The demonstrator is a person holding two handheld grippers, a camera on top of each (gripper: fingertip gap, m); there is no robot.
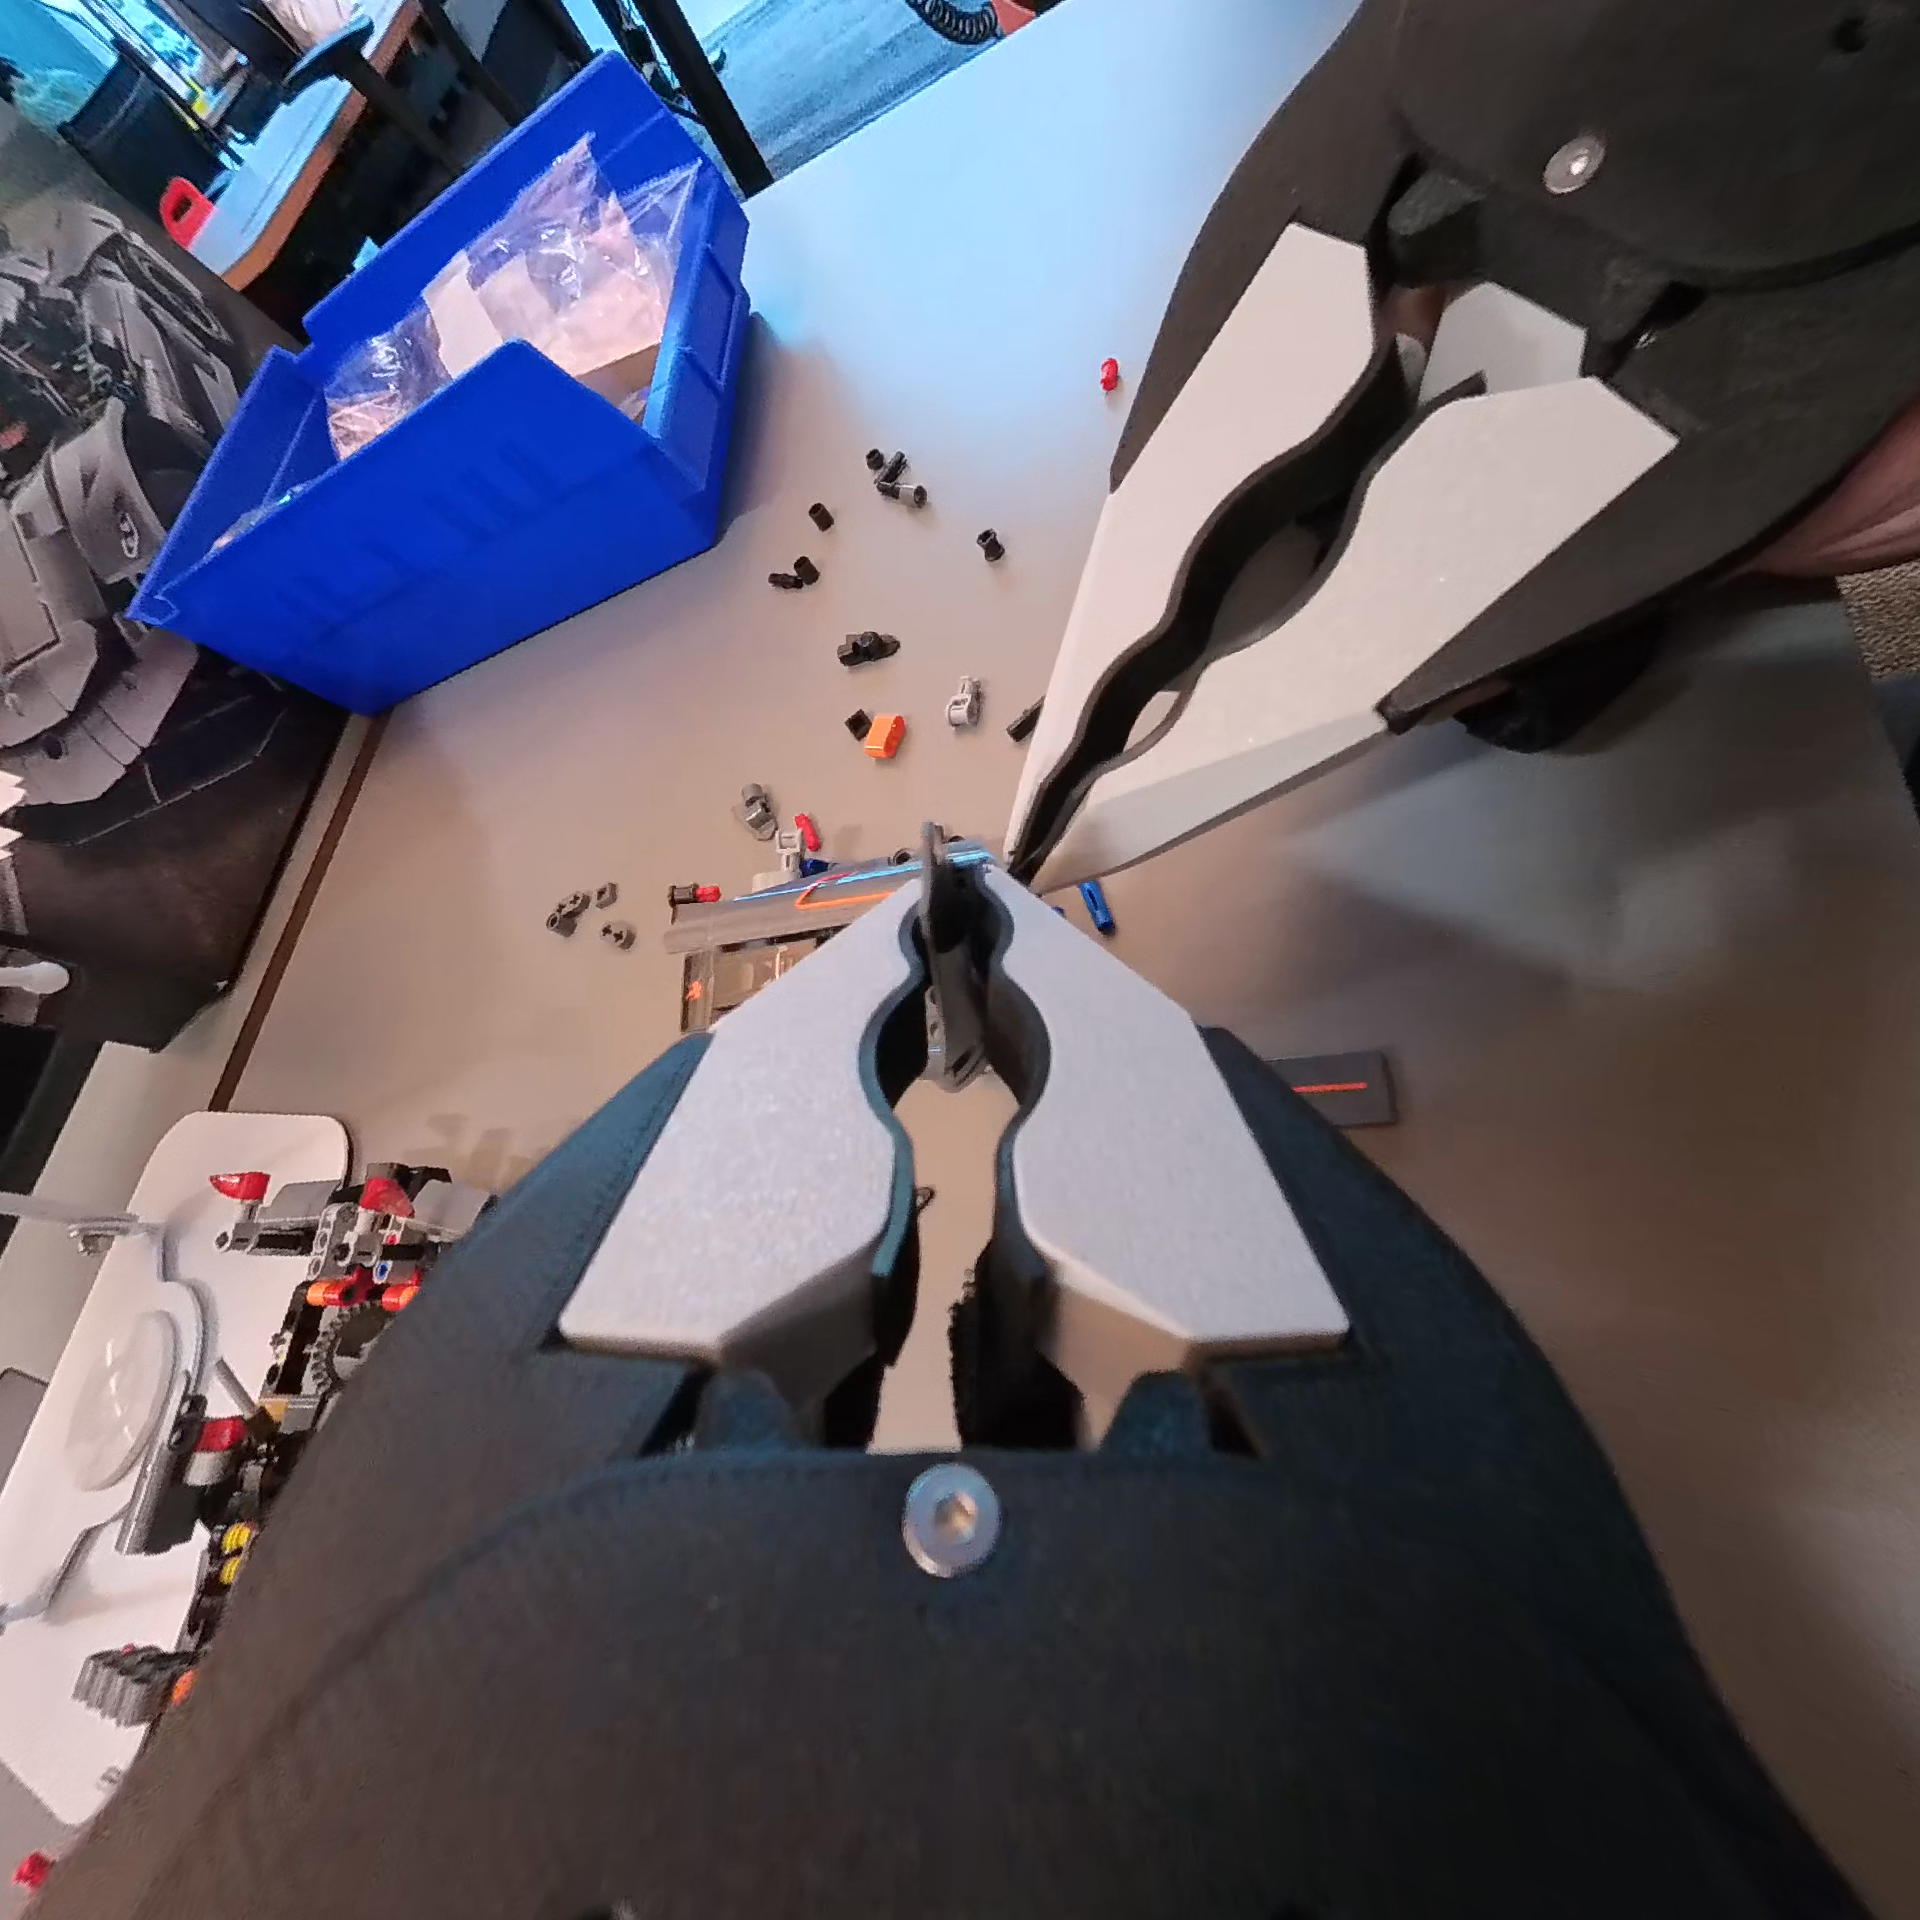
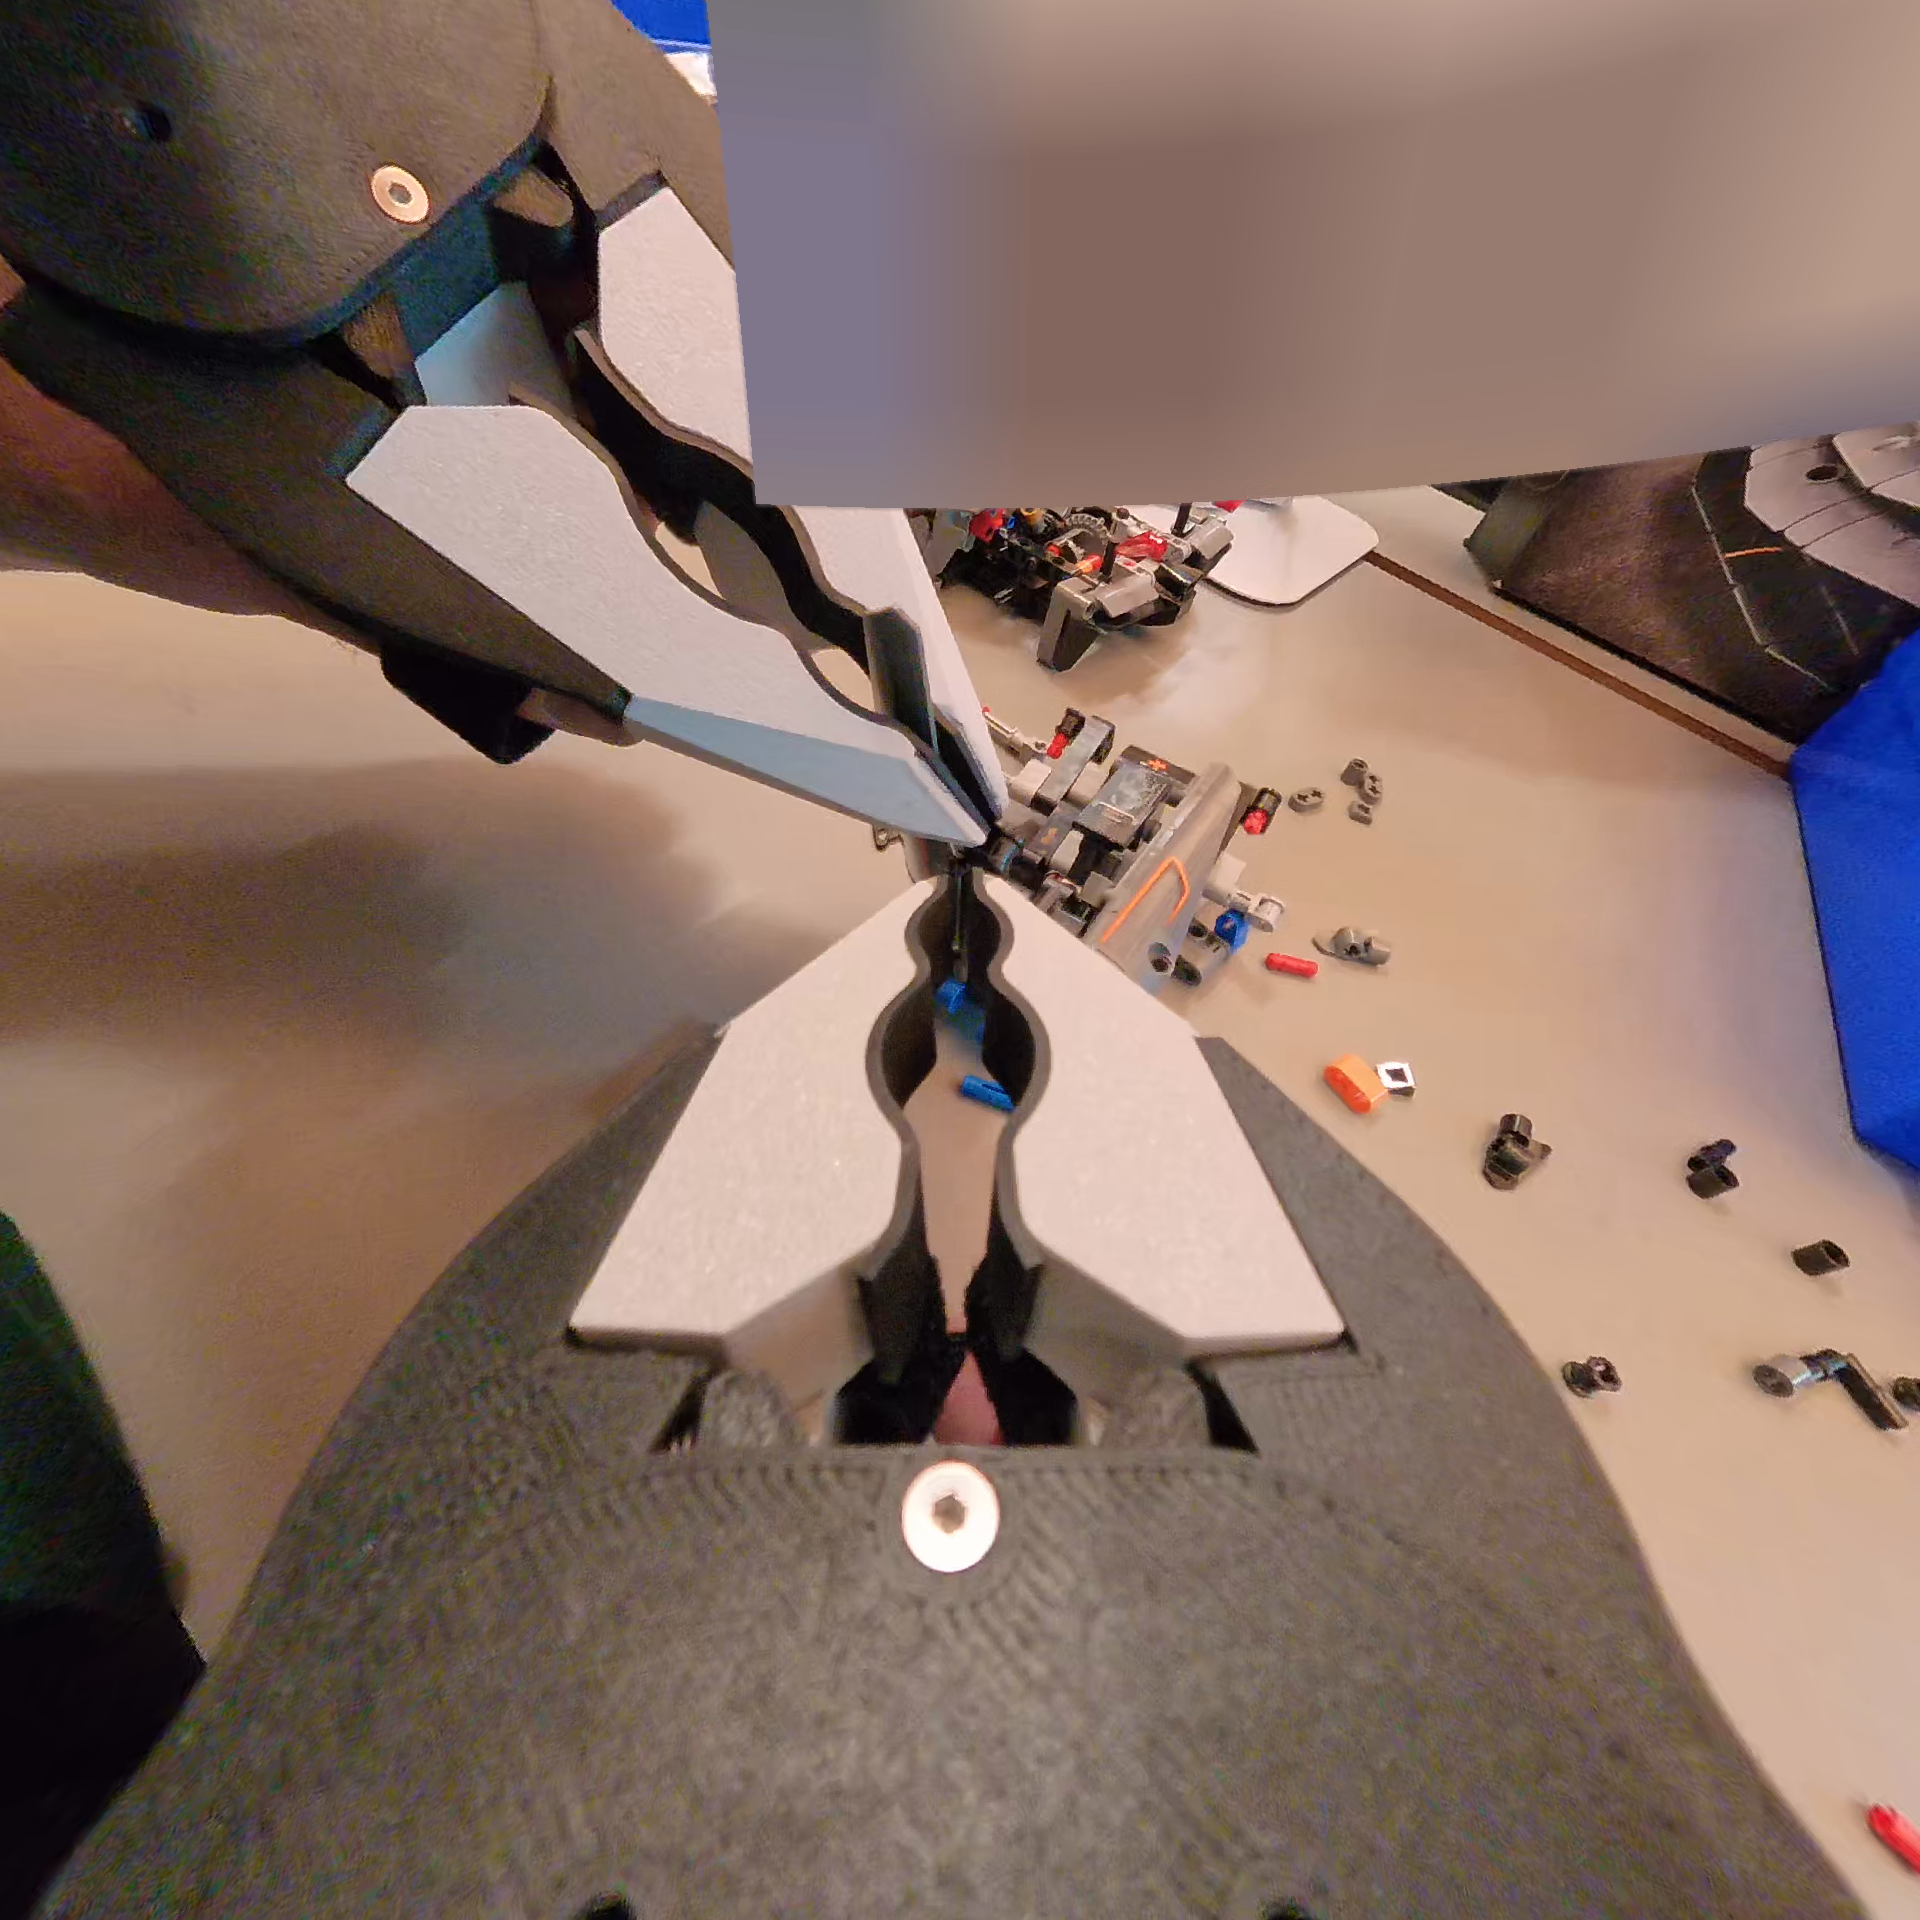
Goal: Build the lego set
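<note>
My left gripper (image 1: pixel 961 883) is shut on a black lego piece (image 1: pixel 951 940) that stands up between its fingers. In the right wrist view the left gripper (image 2: pixel 982 821) comes in from the upper left. My right gripper (image 2: pixel 961 883) is shut on a thin black piece (image 2: pixel 958 920) at its tips. In the left wrist view it (image 1: pixel 1023 862) reaches in from the upper right. The two grippers' tips nearly touch. A grey sub-assembly with an orange line (image 2: pixel 1143 842) sits just beyond them and also shows in the left wrist view (image 1: pixel 769 930). Whether the held pieces join it is hidden.
A blue bin (image 1: pixel 447 499) with plastic bags stands at the back left. Loose small parts (image 1: pixel 883 478), an orange piece (image 2: pixel 1353 1083) and blue pins (image 2: pixel 985 1091) lie on the table. A larger lego build (image 2: pixel 1091 571) sits by a white plate (image 2: pixel 1299 551). A dark box (image 1: pixel 104 520) lies beside the bin. Less than 4 cm separates the two grippers' tips.
</note>
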